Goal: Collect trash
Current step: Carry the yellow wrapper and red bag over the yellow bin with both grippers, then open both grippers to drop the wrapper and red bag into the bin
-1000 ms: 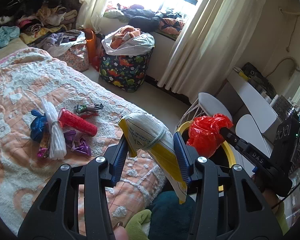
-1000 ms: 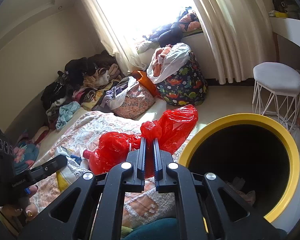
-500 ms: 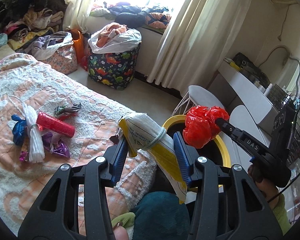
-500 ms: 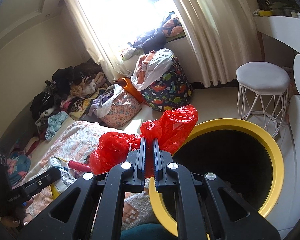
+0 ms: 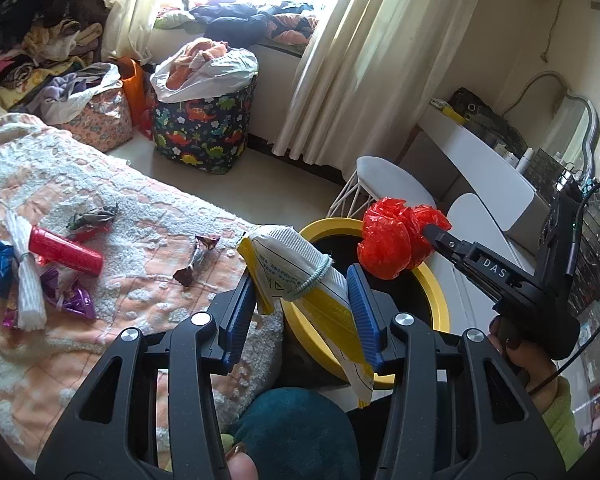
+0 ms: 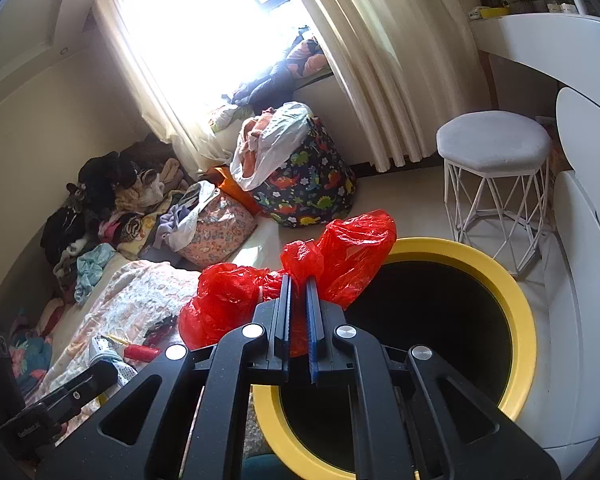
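Observation:
My left gripper (image 5: 302, 280) is shut on a white and yellow packet (image 5: 300, 276) with a cord around it, held at the bed's edge beside the yellow-rimmed black bin (image 5: 440, 300). My right gripper (image 6: 299, 282) is shut on a crumpled red plastic bag (image 6: 340, 248), held over the near-left rim of the bin (image 6: 516, 292). The red bag (image 5: 396, 236) and the right gripper (image 5: 430, 229) also show in the left wrist view, above the bin. On the bed lie a red tube (image 5: 66, 250), a white string bundle (image 5: 24, 276), purple wrappers (image 5: 70, 296) and a brown wrapper (image 5: 198, 258).
The orange and white bedspread (image 5: 100, 340) fills the left. A white stool (image 6: 496, 172) and white desk (image 6: 548, 52) stand right of the bin. A dinosaur-print laundry bag (image 6: 300, 184), a floral bag (image 6: 216, 224) and clothes piles (image 6: 112, 200) lie by the window.
Both grippers have moved right towards the bin with their loads. The red bag now hangs over the bin's rim, and the packet is closer to the bin.

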Tool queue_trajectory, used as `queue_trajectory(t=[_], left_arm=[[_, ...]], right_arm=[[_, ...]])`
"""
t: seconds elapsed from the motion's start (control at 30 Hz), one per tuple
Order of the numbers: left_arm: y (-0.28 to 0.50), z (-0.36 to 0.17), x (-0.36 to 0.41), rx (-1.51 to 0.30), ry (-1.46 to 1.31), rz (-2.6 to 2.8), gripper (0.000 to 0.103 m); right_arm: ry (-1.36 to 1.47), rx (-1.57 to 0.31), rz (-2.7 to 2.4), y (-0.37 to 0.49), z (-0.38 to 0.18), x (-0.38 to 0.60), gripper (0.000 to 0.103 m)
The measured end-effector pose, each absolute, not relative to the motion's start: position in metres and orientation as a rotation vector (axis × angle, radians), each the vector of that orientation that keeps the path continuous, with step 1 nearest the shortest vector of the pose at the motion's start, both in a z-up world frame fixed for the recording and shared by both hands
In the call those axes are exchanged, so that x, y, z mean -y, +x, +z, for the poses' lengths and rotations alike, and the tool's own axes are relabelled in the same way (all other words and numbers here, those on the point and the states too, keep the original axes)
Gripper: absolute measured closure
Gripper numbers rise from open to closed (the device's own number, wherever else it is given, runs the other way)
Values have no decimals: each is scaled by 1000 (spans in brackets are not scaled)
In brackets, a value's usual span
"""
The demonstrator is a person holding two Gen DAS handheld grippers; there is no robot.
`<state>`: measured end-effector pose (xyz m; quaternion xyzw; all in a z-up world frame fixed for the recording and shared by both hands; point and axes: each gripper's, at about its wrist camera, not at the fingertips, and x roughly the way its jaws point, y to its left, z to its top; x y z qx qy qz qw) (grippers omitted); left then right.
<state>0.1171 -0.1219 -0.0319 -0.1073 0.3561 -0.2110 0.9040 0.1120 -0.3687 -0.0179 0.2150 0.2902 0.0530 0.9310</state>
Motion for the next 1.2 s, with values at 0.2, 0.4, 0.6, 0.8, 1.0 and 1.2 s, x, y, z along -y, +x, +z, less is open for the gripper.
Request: queue_trajectory(t=[0.2, 0.4, 0.6, 0.8, 1.0, 1.2], left_arm=[[124, -39, 141, -746, -206, -469, 65], [133, -49, 162, -757, -182, -494, 65], [140, -60, 182, -770, -155, -523, 65], [145, -76, 195, -789, -139, -555, 65], [147, -91, 201, -813, -130, -574, 64], [149, -96, 205, -814, -123, -590, 64]], right_arm=[[452, -602, 66, 112, -23, 380, 96], [440, -609, 11, 114, -29, 392, 96], [444, -628, -34, 117, -40, 404, 96], [454, -657, -60, 124, -53, 412, 96], [463, -697, -80, 131, -66, 417, 96], [463, -703, -83, 132, -69, 418, 96]])
